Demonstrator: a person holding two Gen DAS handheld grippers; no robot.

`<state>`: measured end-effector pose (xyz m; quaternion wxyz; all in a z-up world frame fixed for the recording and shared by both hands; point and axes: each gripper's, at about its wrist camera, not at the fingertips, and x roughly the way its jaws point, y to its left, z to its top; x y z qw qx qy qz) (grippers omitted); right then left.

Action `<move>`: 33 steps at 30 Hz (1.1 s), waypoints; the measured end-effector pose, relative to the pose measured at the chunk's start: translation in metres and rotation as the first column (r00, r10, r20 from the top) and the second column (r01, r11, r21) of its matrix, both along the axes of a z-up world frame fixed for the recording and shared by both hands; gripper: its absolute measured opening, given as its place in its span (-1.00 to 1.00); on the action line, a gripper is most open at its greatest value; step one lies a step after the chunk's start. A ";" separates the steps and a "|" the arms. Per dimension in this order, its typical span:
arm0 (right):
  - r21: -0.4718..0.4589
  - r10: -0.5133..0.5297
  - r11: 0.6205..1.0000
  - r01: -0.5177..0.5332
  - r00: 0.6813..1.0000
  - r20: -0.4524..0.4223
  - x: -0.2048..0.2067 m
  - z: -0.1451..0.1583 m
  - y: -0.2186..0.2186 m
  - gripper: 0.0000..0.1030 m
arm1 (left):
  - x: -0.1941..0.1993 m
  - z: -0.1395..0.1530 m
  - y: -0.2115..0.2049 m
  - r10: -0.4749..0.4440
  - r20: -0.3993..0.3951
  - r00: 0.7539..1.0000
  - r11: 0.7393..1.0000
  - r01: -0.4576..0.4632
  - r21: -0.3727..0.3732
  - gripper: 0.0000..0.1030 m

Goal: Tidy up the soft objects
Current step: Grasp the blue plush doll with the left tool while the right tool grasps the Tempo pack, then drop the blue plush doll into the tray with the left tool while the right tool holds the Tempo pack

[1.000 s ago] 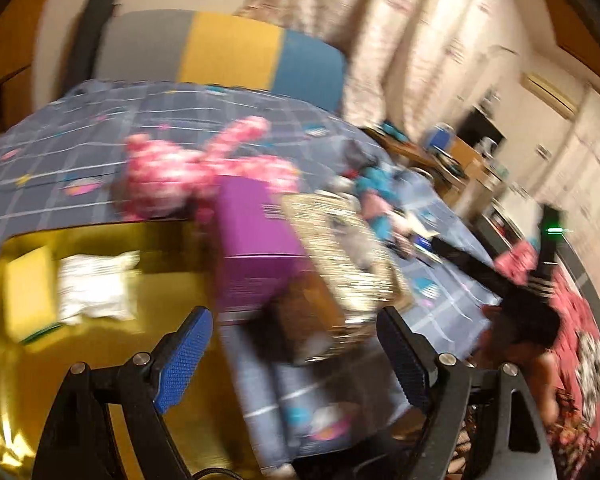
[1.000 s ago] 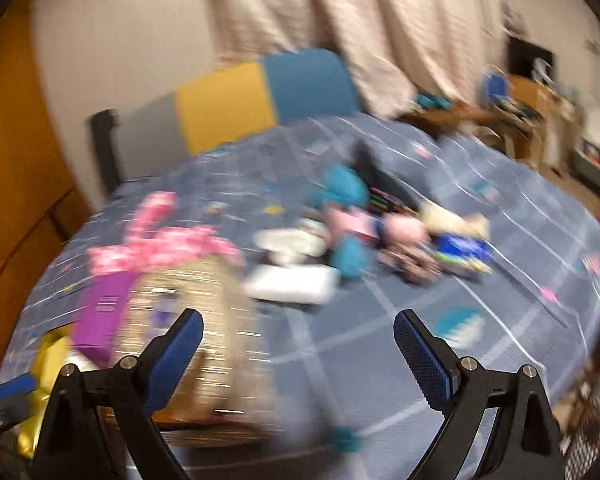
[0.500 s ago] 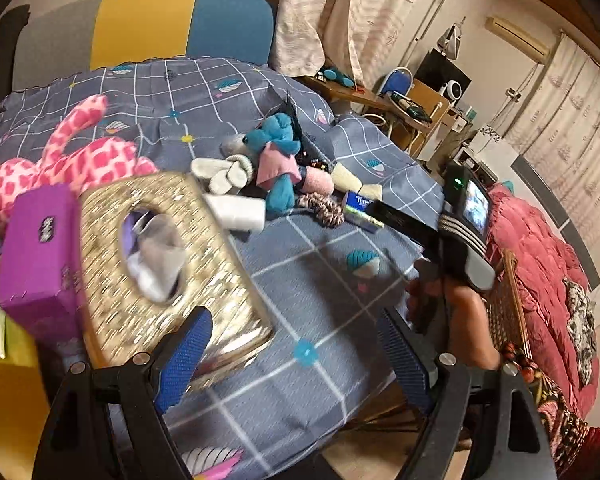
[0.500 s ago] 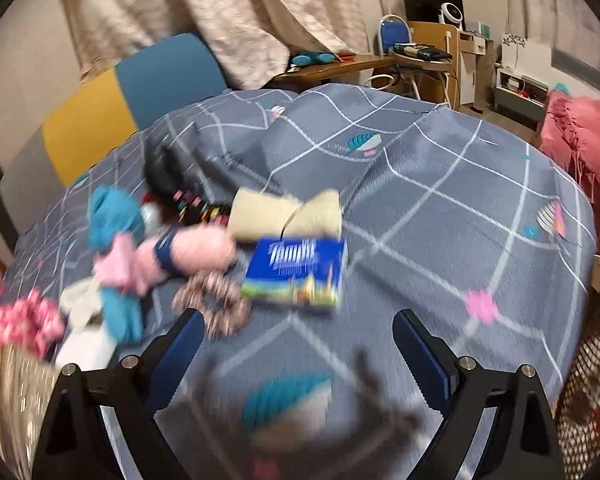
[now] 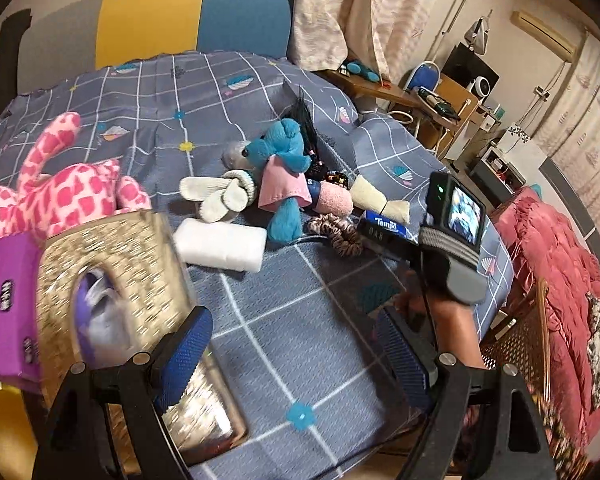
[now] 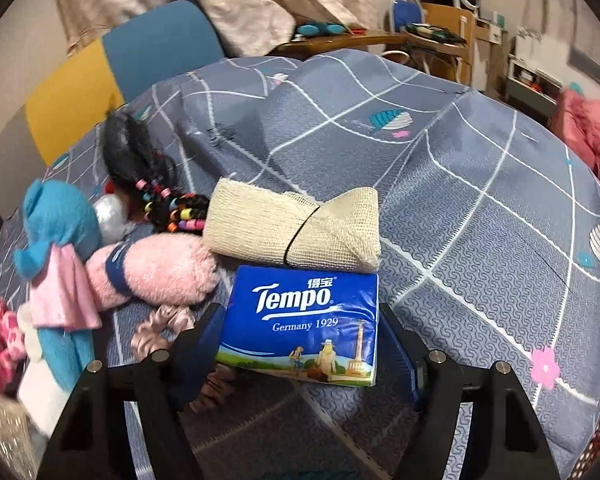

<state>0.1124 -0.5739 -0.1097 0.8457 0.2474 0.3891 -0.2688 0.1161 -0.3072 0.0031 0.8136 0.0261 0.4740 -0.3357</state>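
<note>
Closing right tongs around tissue pack | label "Tempo Germany 1929" | left tongs wide, empty

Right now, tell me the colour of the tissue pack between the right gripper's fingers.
Blue with white Tempo lettering; the tissue pack shows best in the right wrist view.

Right gripper dropped onto tissue pack, jaws closing around it. Left gripper swung from gold box toward toys, nothing between jaws.
</note>
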 end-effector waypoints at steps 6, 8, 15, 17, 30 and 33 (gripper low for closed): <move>0.030 -0.009 1.000 0.008 0.999 0.053 -0.031 0.001 0.003 0.44 | 0.024 -0.005 -0.034 0.031 -0.041 0.999 1.000 -0.031 0.001 0.66; -0.014 0.006 1.000 -0.005 0.999 0.050 -0.037 0.001 0.009 0.44 | 0.037 -0.008 -0.043 0.063 -0.066 0.996 0.998 -0.063 -0.003 0.66; -0.058 0.013 0.998 -0.008 0.996 0.089 -0.043 -0.005 0.018 0.45 | 0.077 -0.018 -0.078 0.172 -0.061 0.983 0.985 -0.171 0.030 0.66; -0.075 0.018 0.997 -0.011 0.996 0.089 -0.043 -0.005 0.020 0.45 | 0.086 -0.019 -0.090 0.185 -0.025 0.982 0.982 -0.184 0.049 0.66; -0.092 0.017 0.996 -0.006 0.992 0.123 -0.045 -0.009 0.022 0.45 | 0.150 -0.065 -0.131 0.189 0.058 0.980 0.957 -0.197 0.213 0.40; -0.092 0.017 0.996 -0.005 0.992 0.127 -0.046 -0.009 0.022 0.45 | 0.151 -0.071 -0.132 0.162 0.077 0.984 0.961 -0.175 0.216 -0.08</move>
